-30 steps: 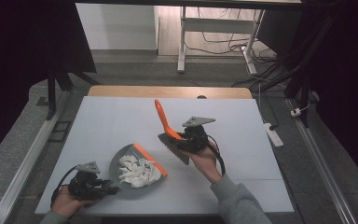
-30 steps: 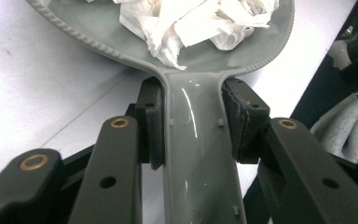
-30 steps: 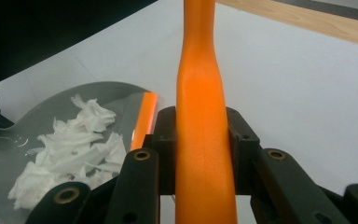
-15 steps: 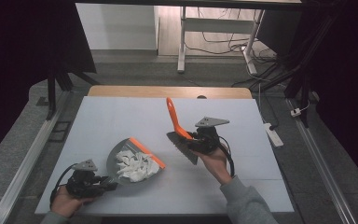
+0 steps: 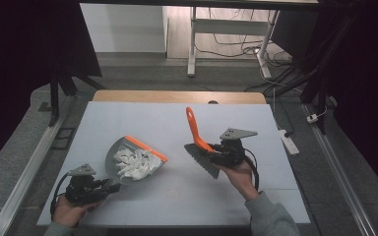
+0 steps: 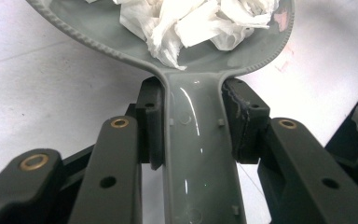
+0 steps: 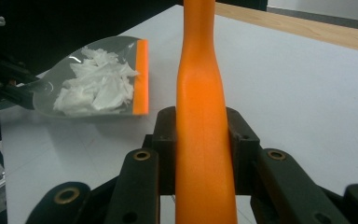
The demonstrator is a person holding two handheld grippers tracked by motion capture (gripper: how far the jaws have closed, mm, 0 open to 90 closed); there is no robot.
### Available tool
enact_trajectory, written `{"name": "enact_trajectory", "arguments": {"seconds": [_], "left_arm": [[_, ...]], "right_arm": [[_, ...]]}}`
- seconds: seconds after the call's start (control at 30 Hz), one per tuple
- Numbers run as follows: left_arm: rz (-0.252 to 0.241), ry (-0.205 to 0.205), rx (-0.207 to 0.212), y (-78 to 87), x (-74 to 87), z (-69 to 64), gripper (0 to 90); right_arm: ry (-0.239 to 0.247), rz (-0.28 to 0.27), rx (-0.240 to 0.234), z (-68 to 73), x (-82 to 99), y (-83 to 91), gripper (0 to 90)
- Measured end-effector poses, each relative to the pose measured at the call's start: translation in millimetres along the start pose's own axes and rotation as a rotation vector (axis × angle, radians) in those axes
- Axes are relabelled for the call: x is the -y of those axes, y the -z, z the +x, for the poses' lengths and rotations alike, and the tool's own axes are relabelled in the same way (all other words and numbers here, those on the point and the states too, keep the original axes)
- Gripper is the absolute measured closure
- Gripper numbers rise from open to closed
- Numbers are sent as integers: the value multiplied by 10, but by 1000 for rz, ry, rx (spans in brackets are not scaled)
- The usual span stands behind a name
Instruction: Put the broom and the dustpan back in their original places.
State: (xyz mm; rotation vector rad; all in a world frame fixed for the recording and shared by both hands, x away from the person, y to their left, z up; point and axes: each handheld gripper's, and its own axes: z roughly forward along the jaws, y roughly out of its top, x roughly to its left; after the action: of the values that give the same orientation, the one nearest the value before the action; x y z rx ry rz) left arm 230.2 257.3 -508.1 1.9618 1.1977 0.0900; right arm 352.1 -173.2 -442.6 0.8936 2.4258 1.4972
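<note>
A grey dustpan point(image 5: 128, 158) with an orange lip rests on the white table point(image 5: 142, 123), full of crumpled white paper scraps point(image 5: 137, 164). My left gripper point(image 5: 109, 187) at the table's near left is shut on the dustpan's handle point(image 6: 198, 154), the pads pressing both its sides. The paper scraps point(image 6: 200, 23) lie just beyond the jaws. My right gripper point(image 5: 211, 152) is shut on an orange-handled brush point(image 5: 196, 132), held above the table right of the dustpan. The brush's dark bristle head point(image 5: 204, 161) points down and left. The orange handle point(image 7: 203, 121) rises between the right jaws, with the dustpan point(image 7: 98, 79) beyond.
A wooden strip point(image 5: 177, 96) edges the table's far side. A white power strip point(image 5: 289, 140) lies on the floor to the right. A metal stand point(image 5: 193, 39) and cables sit behind the table. Dark curtains flank both sides.
My right gripper has carried the brush to the right, away from the dustpan. The left gripper and dustpan have stayed put.
</note>
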Motion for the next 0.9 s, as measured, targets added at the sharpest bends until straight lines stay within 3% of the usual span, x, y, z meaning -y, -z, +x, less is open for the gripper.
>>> {"name": "enact_trajectory", "arguments": {"seconds": [0.37,0.5,0.67,0.8,0.9], "left_arm": [[-33,29,-30,-30,-43,-10,617],[-53,63,-38,-48,-54,13,616],[-66,106,-82,-76,-60,41,617],[-85,150,-76,-117,-59,76,617],[-83,167,-98,-150,-64,78,617]], "right_arm": [[-35,14,21,-120,179,227,696],[-48,17,24,-152,228,264,696],[-48,31,13,-162,273,294,697],[-59,36,2,-165,307,309,696],[-60,45,-2,-163,326,312,696]]}}
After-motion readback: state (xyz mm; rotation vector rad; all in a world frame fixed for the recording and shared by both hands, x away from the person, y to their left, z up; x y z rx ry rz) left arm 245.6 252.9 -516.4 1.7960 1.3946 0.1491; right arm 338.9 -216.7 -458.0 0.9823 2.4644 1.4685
